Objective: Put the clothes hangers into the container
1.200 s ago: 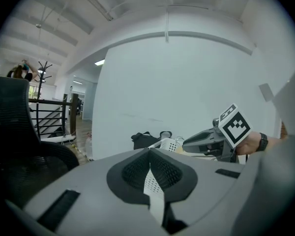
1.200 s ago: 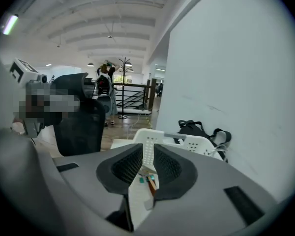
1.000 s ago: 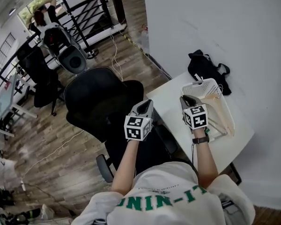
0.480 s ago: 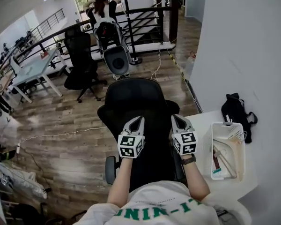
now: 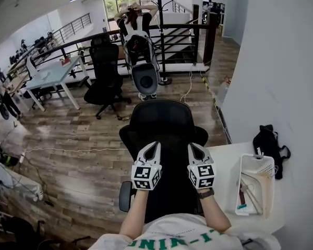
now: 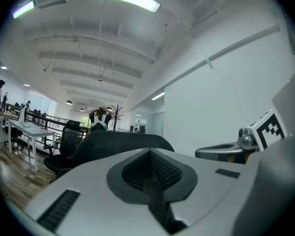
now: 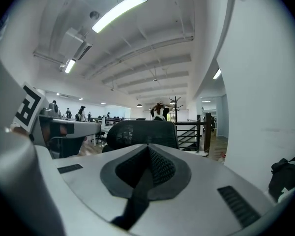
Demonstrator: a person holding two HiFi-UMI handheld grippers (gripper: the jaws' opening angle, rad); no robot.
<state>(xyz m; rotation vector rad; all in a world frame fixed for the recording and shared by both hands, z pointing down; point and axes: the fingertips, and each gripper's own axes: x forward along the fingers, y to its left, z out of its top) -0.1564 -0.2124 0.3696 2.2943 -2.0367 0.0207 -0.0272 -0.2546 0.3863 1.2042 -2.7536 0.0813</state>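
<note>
Hangers [image 5: 252, 190] lie inside the white container [image 5: 259, 165], which sits on the white table [image 5: 225, 177] at the right. Left gripper [image 5: 152, 148] and right gripper [image 5: 194, 149]: jaws fully closed, nothing held. Both are side by side over the black chair [image 5: 164, 121], well left of the container. A black bag [image 5: 269, 140] lies beyond the table.

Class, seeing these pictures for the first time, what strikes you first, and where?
The left gripper and right gripper, both shut and empty, stand side by side mid-frame, facing a black office chair. At lower right, a white basket holding clothes hangers sits on a white table.
</note>
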